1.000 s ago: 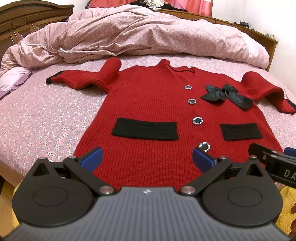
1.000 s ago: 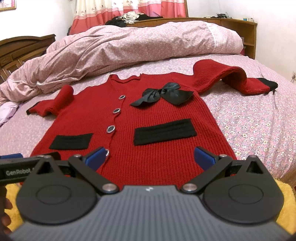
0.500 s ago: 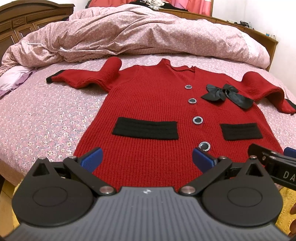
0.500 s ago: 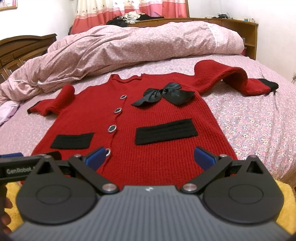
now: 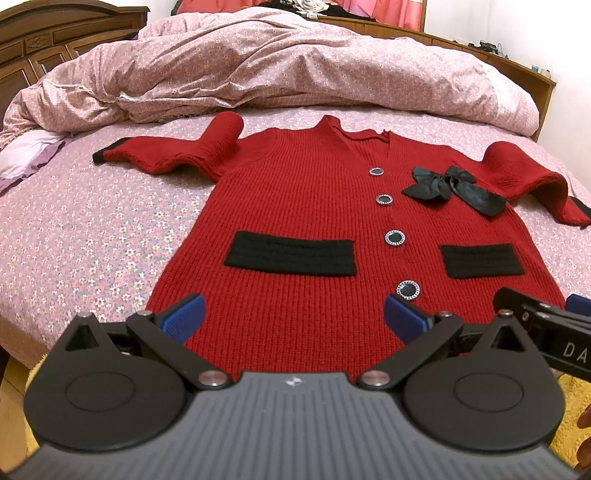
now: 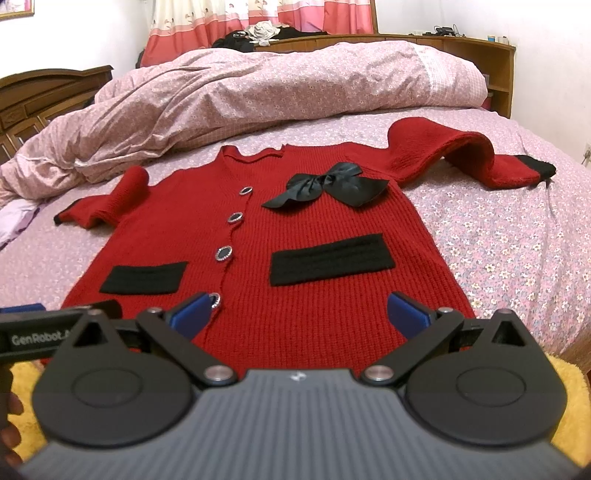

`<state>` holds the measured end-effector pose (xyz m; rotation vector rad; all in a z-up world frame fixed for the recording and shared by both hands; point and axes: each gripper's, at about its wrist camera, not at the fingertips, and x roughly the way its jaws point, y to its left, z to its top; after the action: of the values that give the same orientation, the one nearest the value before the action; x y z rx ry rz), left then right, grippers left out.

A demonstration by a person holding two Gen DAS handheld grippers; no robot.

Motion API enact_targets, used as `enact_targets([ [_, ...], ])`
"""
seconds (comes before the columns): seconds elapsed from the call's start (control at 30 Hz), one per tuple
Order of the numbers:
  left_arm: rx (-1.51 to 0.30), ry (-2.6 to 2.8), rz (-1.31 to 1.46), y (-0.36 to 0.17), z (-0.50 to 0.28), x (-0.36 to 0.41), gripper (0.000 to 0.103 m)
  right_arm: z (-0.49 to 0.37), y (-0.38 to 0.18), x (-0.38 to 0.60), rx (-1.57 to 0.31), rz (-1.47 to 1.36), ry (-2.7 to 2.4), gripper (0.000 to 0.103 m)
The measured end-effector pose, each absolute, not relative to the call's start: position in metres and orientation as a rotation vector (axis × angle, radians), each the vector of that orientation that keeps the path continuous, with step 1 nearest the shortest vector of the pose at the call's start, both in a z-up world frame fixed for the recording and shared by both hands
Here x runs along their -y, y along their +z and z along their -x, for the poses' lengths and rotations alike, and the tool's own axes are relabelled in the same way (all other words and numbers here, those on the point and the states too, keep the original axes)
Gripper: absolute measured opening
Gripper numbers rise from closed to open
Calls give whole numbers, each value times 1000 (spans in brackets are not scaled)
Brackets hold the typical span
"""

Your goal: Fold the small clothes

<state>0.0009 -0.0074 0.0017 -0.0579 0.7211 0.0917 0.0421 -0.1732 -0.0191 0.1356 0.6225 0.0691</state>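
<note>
Since the red cardigan lies flat and face up on the bed with both sleeves spread out, no fold is made yet; the left gripper and right gripper hover at its hem, both wide open, holding nothing.

Red ribbed-knit cardigan with black cuffs, two black pocket bands, a black satin bow, and dark buttons ringed in silver. Bedsheet pink-lilac with a small white and pink flower print; bunched duvet in a matching pale pink floral. Headboard dark brown wood. Curtains cream above, coral-red below. Left gripper and right gripper: black arms, grey ribbed body, blue pads.
</note>
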Motion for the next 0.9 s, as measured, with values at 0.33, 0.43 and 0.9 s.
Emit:
enact_targets([
  [0.33,-722,92,57,1,0,8,103,-42,-19,173,-623,-135,69,103],
  [0.43,-723,92,57,1,0,8,103,-42,-19,173,-623,-135,69,103],
  [0.9,-746,90,63,-2,-2,7,103,-44,-22,174,-636,-141,63,103],
])
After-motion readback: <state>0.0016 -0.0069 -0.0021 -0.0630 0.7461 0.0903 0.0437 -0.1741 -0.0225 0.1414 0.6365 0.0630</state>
